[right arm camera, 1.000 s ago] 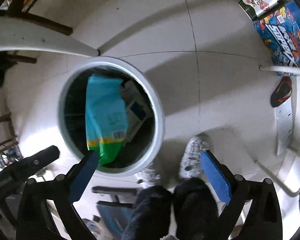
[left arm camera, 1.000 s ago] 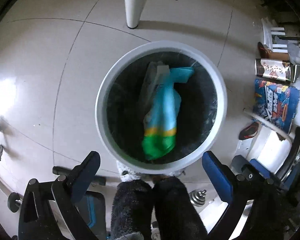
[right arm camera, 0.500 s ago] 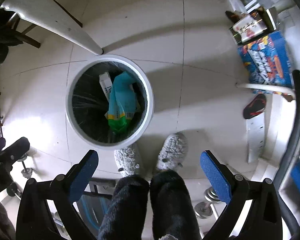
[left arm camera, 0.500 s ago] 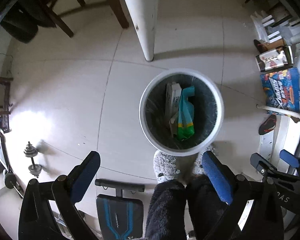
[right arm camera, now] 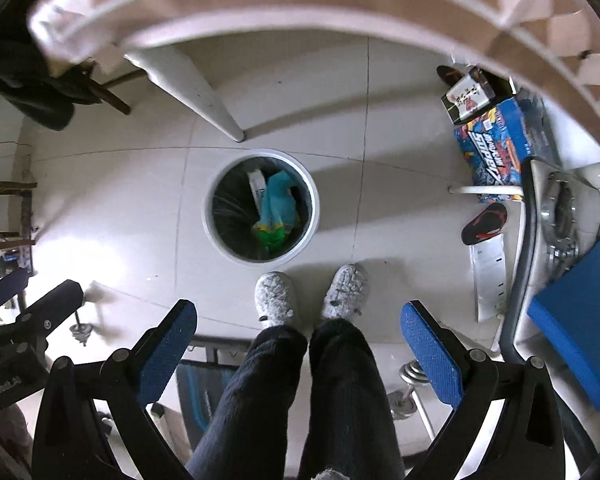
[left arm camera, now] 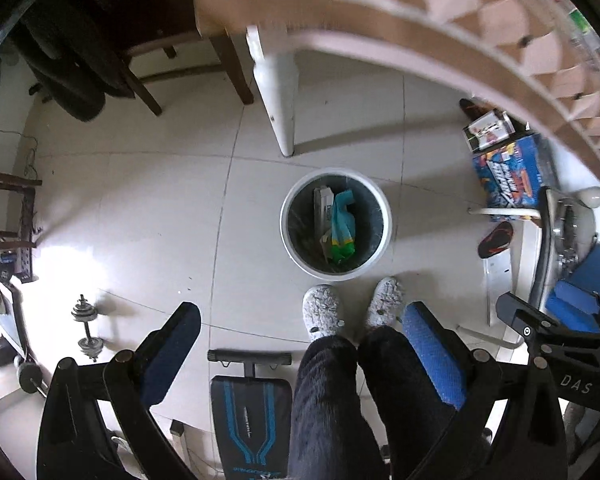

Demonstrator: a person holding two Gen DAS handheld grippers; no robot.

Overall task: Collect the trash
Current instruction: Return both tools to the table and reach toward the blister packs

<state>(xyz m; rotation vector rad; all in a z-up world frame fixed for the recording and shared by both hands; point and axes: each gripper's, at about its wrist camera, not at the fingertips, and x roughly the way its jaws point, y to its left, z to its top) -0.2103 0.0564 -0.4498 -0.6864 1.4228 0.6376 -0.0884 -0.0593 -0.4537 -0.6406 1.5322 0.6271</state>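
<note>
A round white trash bin [left arm camera: 385, 222] with a dark liner stands on the tiled floor far below both grippers; it also shows in the right wrist view [right arm camera: 315, 204]. Inside lie a teal-and-green plastic bag [left arm camera: 343, 227] [right arm camera: 278, 210] and a white carton [left arm camera: 322, 204] [right arm camera: 257, 186]. My left gripper [left arm camera: 300, 354] is open and empty, high above the floor. My right gripper [right arm camera: 298, 350] is open and empty, also high above the bin. The right gripper's black body [left arm camera: 556, 332] shows at the right of the left wrist view.
A table's edge [left arm camera: 420, 32] [right arm camera: 300, 4] arcs overhead, its white leg [left arm camera: 278, 100] [right arm camera: 196, 92] beside the bin. Boxes [left arm camera: 508, 168] [right arm camera: 496, 140], a sandal [right arm camera: 484, 224], dumbbells [left arm camera: 86, 328], a workout bench [left arm camera: 252, 412], a dark chair [left arm camera: 120, 52] and the person's slippered feet [left arm camera: 352, 308] are around.
Both grippers have risen well away from the bin, which now looks much smaller. The table's edge has come into view at the top. The bag stays in the bin.
</note>
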